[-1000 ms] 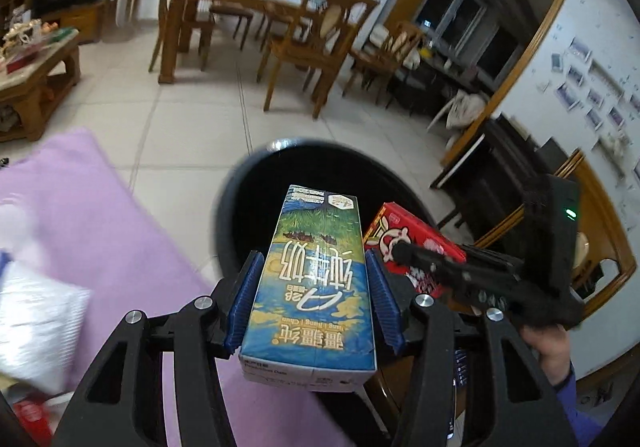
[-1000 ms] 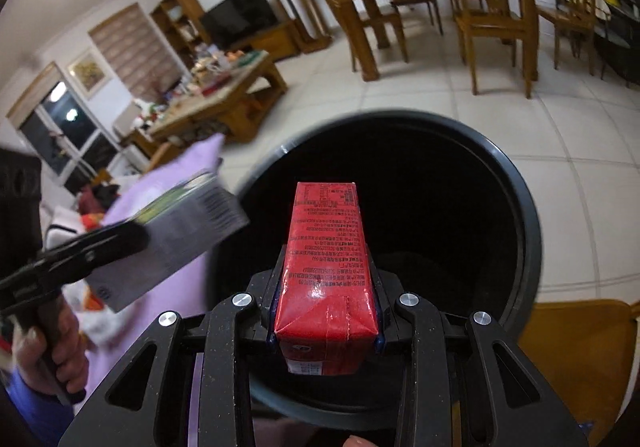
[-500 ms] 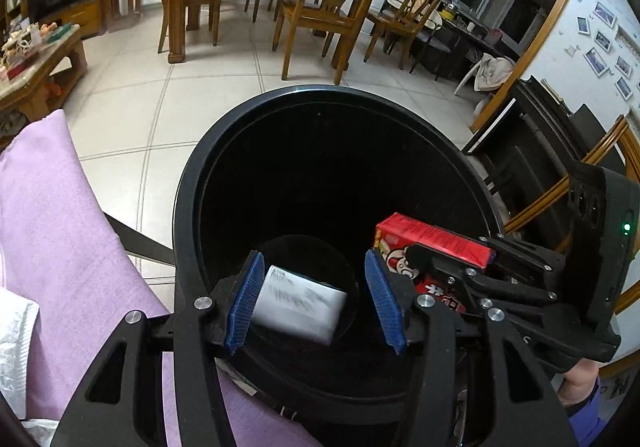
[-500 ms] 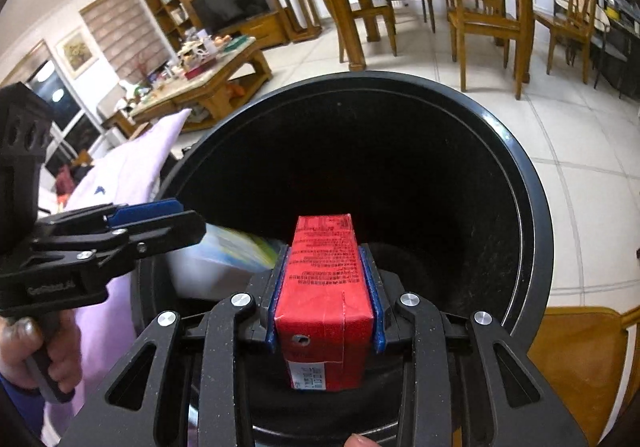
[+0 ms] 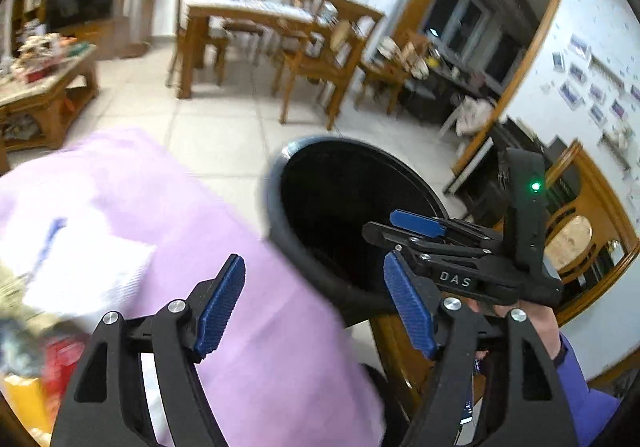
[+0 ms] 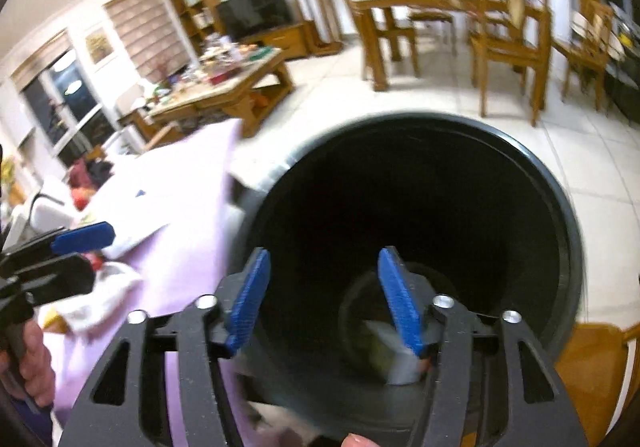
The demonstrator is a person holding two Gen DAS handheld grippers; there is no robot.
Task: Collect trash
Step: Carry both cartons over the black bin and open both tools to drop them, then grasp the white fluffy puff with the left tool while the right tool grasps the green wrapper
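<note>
Cartons (image 6: 394, 351) now binned, below right tool (image 6: 324, 299)

home | dining table (image 5: 244, 13), chairs (image 6: 508, 35), TV (image 6: 256, 9), tiled floor (image 5: 224, 123)

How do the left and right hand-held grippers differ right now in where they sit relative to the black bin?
The left hand-held gripper hangs over the purple cloth beside the black bin; the right hand-held gripper points into the bin's mouth, where a pale carton lies at the bottom. Both have just opened their jaws and hold nothing.
</note>
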